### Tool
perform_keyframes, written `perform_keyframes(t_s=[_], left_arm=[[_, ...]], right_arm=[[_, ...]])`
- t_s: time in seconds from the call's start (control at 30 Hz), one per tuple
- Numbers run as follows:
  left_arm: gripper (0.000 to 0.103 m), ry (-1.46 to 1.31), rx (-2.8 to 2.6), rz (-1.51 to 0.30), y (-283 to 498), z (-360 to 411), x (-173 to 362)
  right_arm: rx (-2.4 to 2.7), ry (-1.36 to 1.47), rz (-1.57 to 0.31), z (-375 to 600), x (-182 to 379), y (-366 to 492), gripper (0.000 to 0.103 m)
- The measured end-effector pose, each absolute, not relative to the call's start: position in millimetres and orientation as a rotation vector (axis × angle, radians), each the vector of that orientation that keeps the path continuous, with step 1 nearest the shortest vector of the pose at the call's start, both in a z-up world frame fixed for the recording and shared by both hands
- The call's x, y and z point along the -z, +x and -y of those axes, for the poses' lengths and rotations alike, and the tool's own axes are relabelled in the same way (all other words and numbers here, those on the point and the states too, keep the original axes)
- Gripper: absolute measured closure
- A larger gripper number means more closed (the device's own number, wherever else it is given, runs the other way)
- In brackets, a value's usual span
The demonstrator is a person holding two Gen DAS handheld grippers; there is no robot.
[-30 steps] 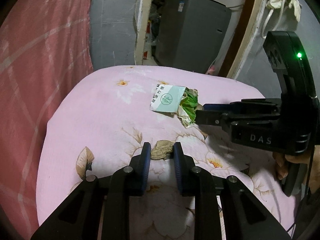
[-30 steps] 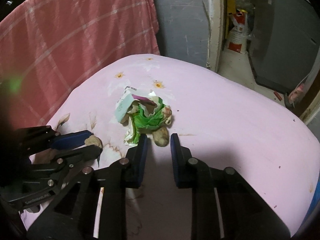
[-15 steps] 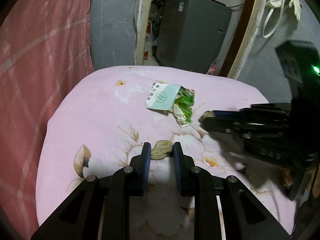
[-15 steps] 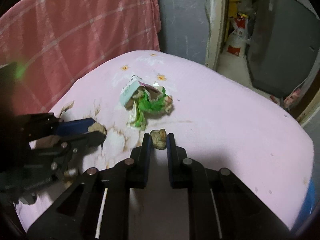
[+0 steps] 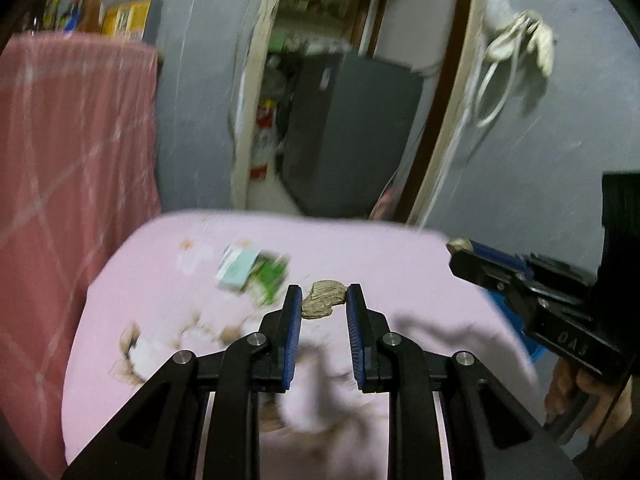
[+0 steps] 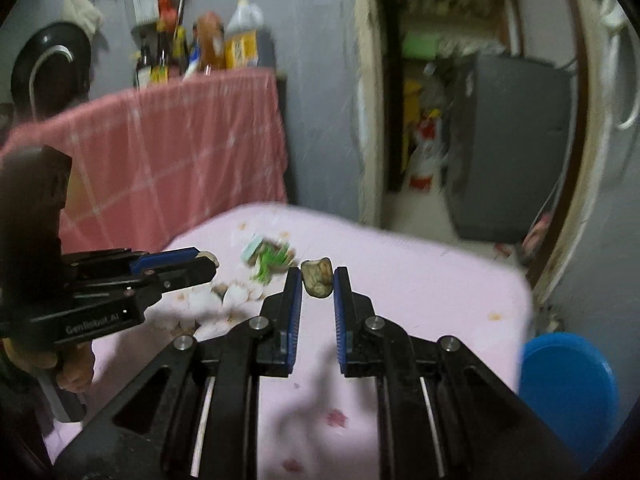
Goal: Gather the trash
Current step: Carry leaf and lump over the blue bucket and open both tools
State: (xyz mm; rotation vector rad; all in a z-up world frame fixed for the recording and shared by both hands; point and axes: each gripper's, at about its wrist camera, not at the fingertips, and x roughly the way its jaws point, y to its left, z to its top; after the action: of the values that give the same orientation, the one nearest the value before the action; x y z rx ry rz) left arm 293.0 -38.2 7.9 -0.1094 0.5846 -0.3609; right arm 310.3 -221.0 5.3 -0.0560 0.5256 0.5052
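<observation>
My left gripper (image 5: 322,300) is shut on a crumpled brown scrap (image 5: 324,299) and holds it above the pink flowered tabletop (image 5: 380,256). My right gripper (image 6: 317,282) is shut on a small brown lump of trash (image 6: 317,278), also lifted. A pile of trash, a pale green packet with a green wrapper (image 5: 252,272), lies on the table beyond both grippers; it also shows in the right wrist view (image 6: 268,256). Each gripper appears in the other's view, the right one (image 5: 460,246) and the left one (image 6: 208,260).
A blue round bin (image 6: 568,388) stands low at the table's right edge. A pink checked cloth (image 6: 160,160) covers furniture to the left, with bottles (image 6: 200,52) on top. A doorway with a grey appliance (image 5: 348,128) lies behind the table.
Both grippers have risen from the table, each carrying its brown scrap. The views now tilt up toward the doorway. The green trash pile stays on the table.
</observation>
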Motion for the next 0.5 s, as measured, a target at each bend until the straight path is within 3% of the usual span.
perform_keyframes(t_s=[0.5], left_arm=[[0.084, -0.13, 0.544, -0.243, 246, 147, -103]], right_arm=[[-0.252, 0.011, -0.156, 338, -98, 220, 0.087]])
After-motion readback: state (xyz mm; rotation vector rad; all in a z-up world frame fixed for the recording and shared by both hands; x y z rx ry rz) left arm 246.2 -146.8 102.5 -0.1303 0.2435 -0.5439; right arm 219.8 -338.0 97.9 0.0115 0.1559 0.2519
